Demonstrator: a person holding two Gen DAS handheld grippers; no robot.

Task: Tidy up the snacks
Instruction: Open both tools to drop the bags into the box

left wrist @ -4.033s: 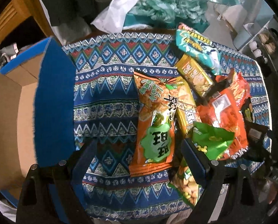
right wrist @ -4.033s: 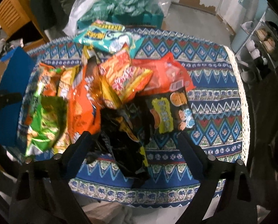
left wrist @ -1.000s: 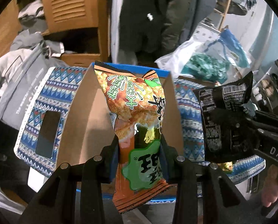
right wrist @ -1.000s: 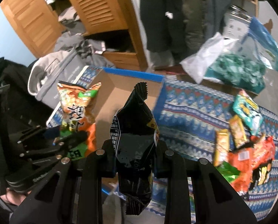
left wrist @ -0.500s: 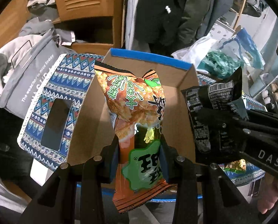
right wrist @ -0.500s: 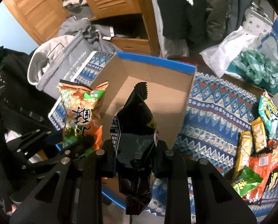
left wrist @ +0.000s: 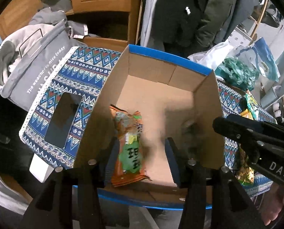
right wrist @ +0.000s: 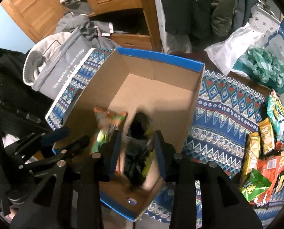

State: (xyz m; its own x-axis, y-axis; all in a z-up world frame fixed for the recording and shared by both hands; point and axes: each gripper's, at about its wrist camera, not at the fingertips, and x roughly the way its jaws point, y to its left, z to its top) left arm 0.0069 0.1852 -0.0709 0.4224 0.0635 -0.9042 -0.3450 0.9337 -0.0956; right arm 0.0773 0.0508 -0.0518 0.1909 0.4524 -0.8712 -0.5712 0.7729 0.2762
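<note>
While my left gripper (left wrist: 142,158) hangs over the cardboard box (left wrist: 161,72) with its jaws spread and gripping nothing, the orange snack bag (left wrist: 129,147) lies flat on the box floor toward the left wall, long axis running away from me. Right of it, my right gripper (right wrist: 138,152) is likewise parted, the crinkly black snack bag (right wrist: 136,152) blurred between its jaws inside the box. Farther right, loose glossy packets (right wrist: 264,152) crowd the patterned bench (right wrist: 218,114).

Desk (right wrist: 224,114): covered by a blue patterned cloth.
Cardboard box (right wrist: 191,103): set on the left part.
Phone (left wrist: 62,119): laid flat beside the box.
Snack packets (right wrist: 264,152): heaped at the right.
</note>
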